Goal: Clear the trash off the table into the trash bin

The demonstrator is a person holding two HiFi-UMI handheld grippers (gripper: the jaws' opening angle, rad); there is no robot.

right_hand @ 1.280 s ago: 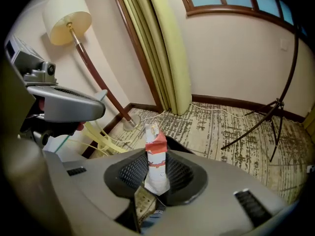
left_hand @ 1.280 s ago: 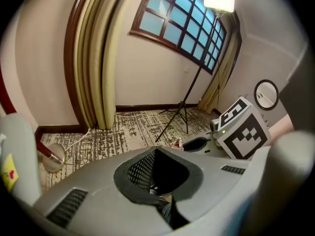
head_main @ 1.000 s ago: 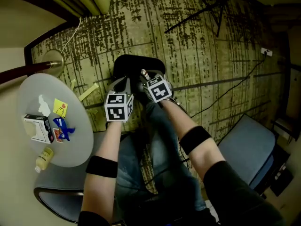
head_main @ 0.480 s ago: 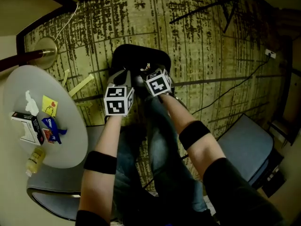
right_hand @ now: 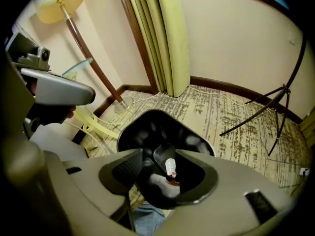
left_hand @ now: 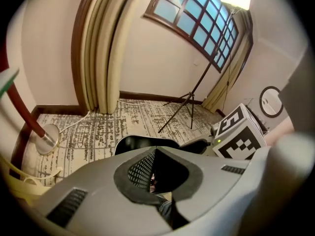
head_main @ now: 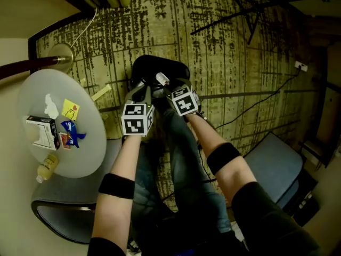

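A black trash bin [head_main: 160, 69] stands on the patterned carpet, and both grippers hang over its near rim. My left gripper [head_main: 143, 90] is shut with nothing between its jaws [left_hand: 155, 154]. My right gripper [head_main: 163, 85] is open; its jaws have just been closing. In the gap between them [right_hand: 160, 157] a small white piece with a red end [right_hand: 170, 169] shows over the bin's dark inside [right_hand: 147, 127], clear of both pads. On the round table [head_main: 90, 148] at left lie a tissue [head_main: 49, 105], a yellow note [head_main: 70, 110], a white box [head_main: 42, 132], a blue wrapper [head_main: 71, 134] and a small bottle [head_main: 47, 168].
A floor lamp's base [head_main: 59, 65] stands behind the table, with pale sticks [head_main: 101, 92] on the carpet beside it. Grey chair seats sit at the right [head_main: 279, 167] and the lower left [head_main: 64, 217]. A tripod [head_main: 250, 9] and cables cross the far carpet.
The head view has swung left and back, so the table shifts in the picture. Both grippers stay over the bin's near rim.
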